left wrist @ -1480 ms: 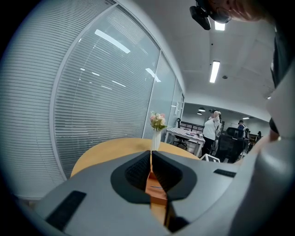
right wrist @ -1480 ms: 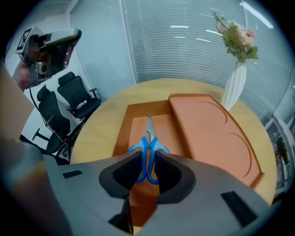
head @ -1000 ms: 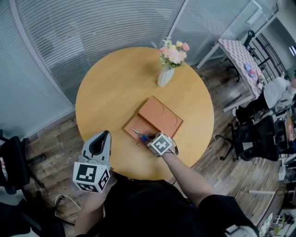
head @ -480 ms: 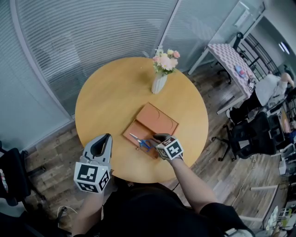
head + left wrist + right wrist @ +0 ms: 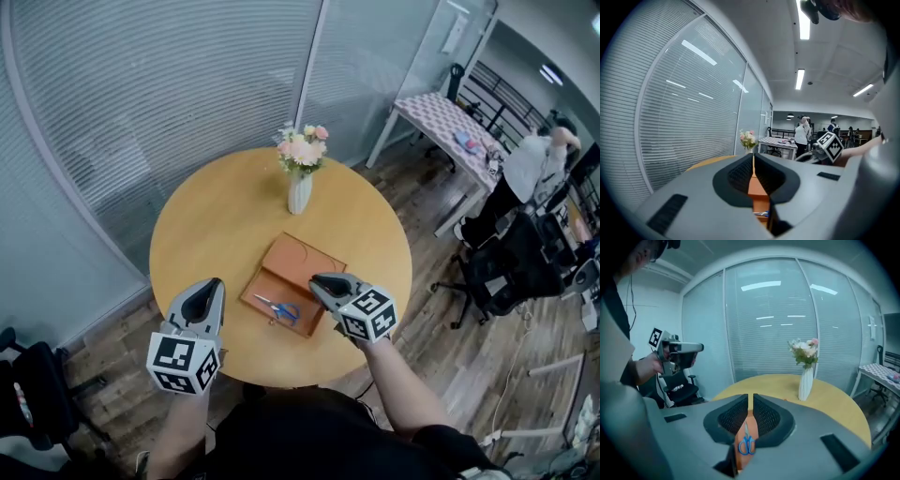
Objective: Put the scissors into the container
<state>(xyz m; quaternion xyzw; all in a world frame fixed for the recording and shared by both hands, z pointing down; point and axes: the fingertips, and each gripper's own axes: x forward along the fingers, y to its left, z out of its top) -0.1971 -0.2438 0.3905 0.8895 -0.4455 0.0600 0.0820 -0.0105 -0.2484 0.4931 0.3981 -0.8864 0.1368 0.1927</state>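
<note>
The scissors (image 5: 278, 308), blue-handled, lie flat in the near compartment of the orange container (image 5: 305, 265) on the round wooden table (image 5: 216, 225). My right gripper (image 5: 317, 279) hovers just right of the container, raised off it, jaws shut with nothing in them. Held over the table's near left edge, my left gripper (image 5: 212, 282) is shut and empty too. In the right gripper view the scissors (image 5: 747, 442) show below the closed jaws (image 5: 750, 397). The left gripper view shows its jaws (image 5: 753, 157) together, with the container (image 5: 757, 187) beyond.
A white vase of pink flowers (image 5: 300, 183) stands at the table's far side. Glass walls with blinds run behind. Office chairs (image 5: 506, 272) and a patterned desk (image 5: 450, 127) stand on the right, with a person (image 5: 527, 164) there. Another chair (image 5: 37, 403) sits at lower left.
My right gripper let go of the scissors, which now rest in the container, and drew back and up to the right. The head view tilted up.
</note>
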